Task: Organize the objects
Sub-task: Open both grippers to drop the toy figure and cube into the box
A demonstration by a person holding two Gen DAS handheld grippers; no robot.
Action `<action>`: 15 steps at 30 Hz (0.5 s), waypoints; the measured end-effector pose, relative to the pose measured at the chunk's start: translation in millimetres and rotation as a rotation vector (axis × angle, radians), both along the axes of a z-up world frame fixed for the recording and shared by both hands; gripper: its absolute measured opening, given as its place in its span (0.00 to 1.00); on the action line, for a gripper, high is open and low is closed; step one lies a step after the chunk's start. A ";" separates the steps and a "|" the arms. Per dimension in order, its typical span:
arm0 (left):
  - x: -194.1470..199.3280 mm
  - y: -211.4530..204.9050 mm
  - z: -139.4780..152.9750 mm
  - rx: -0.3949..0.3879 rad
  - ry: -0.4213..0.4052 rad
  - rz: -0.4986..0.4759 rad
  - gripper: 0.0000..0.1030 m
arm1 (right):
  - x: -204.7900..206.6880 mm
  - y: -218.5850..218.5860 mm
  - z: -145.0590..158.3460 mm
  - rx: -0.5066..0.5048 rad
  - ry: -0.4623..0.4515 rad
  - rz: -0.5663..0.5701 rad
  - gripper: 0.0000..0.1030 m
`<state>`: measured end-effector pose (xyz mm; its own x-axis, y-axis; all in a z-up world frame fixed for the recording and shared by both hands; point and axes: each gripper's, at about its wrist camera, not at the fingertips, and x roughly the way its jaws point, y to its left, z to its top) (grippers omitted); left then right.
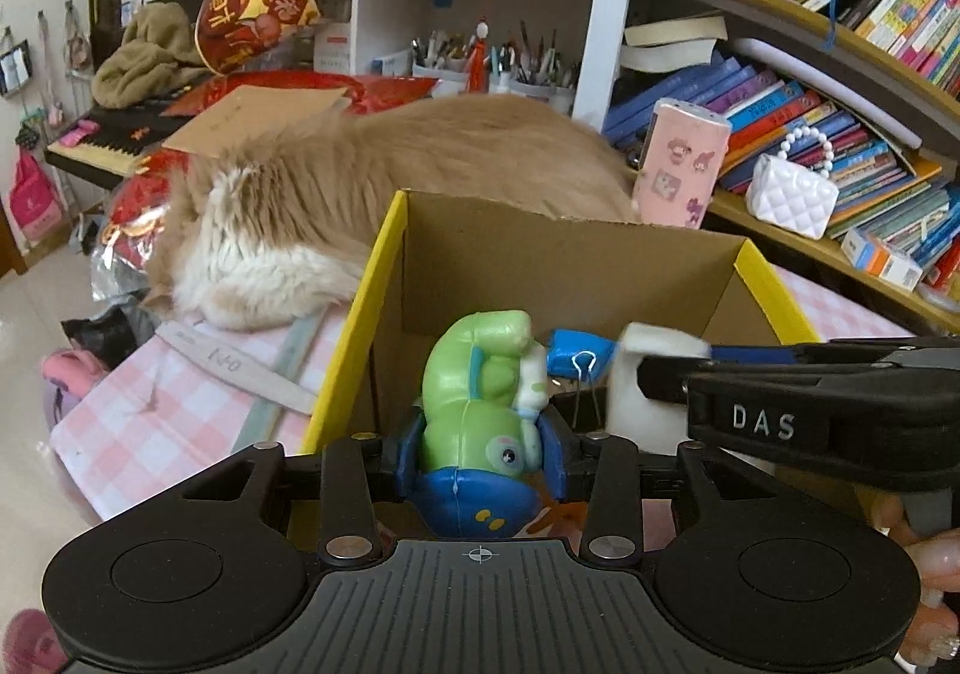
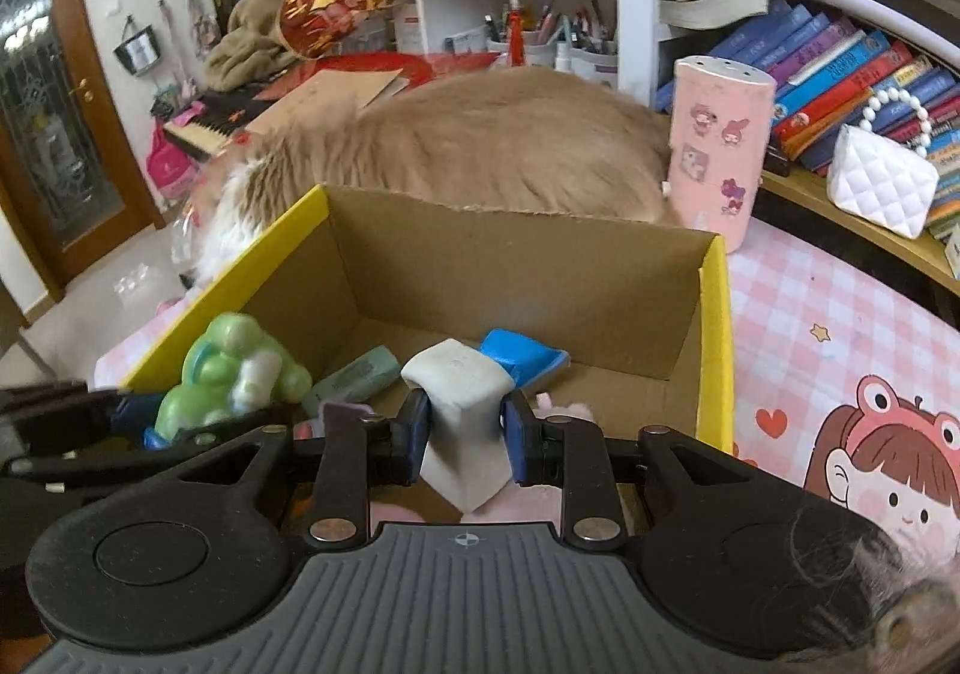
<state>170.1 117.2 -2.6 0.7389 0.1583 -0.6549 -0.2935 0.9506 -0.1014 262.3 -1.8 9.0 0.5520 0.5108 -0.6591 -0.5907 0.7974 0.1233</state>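
Right wrist view: cardboard box [image 2: 522, 260] holds blue piece [image 2: 522, 353], pale-green block [image 2: 357, 374].

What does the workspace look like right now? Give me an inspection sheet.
Surface: pink checked cloth, open cardboard box on it.
Job's things: green frog toy and white block, both over the box; blue piece inside.
Clutter: pink case, white purse.
Grippers: left gripper grips the toy; right gripper grips the block.
Cables: nothing seen.
Surroundings: cat lying behind the box; bookshelf at right.
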 end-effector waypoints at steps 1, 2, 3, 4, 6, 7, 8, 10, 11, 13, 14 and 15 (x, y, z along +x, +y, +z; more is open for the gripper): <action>-1.0 0.0 1.0 0.000 -0.005 0.002 0.45 | -0.8 -1.4 2.0 0.007 -0.011 -0.008 0.41; -2.0 -0.3 2.6 0.003 -0.012 0.002 0.47 | -1.9 -2.7 4.2 0.014 -0.020 -0.011 0.41; -4.1 -1.1 4.8 0.006 -0.022 0.001 0.51 | -3.2 -4.6 6.4 0.018 -0.029 -0.015 0.41; -5.8 -2.1 6.8 0.010 -0.030 -0.001 0.54 | -4.8 -6.6 8.6 0.023 -0.036 -0.022 0.41; -9.6 -3.9 12.1 0.014 -0.052 -0.005 0.56 | -7.3 -12.1 13.6 0.036 -0.049 -0.038 0.41; -11.8 -4.5 14.7 0.013 -0.064 -0.006 0.57 | -8.2 -14.5 15.9 0.043 -0.055 -0.047 0.41; -14.1 -4.8 17.3 0.011 -0.075 -0.007 0.57 | -10.5 -17.4 18.7 0.050 -0.064 -0.059 0.41; -20.1 -5.7 22.6 0.006 -0.099 -0.009 0.65 | -16.8 -23.2 25.0 0.063 -0.088 -0.088 0.41; -23.4 -6.5 25.2 0.007 -0.113 -0.010 0.66 | -19.3 -25.9 27.2 0.068 -0.097 -0.099 0.41; -31.4 -8.0 30.4 0.010 -0.133 -0.015 0.67 | -28.1 -32.1 32.3 0.079 -0.115 -0.124 0.41; -34.6 -8.5 32.5 0.011 -0.138 -0.018 0.67 | -32.6 -35.0 34.2 0.083 -0.121 -0.135 0.41; -38.8 -9.2 34.4 0.012 -0.144 -0.021 0.69 | -37.0 -37.7 35.6 0.085 -0.126 -0.146 0.41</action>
<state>131.4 108.0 31.7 0.8281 0.1495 -0.5403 -0.2573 0.9577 -0.1293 225.3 -39.5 44.6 0.6991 0.4705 -0.5384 -0.4850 0.8653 0.1264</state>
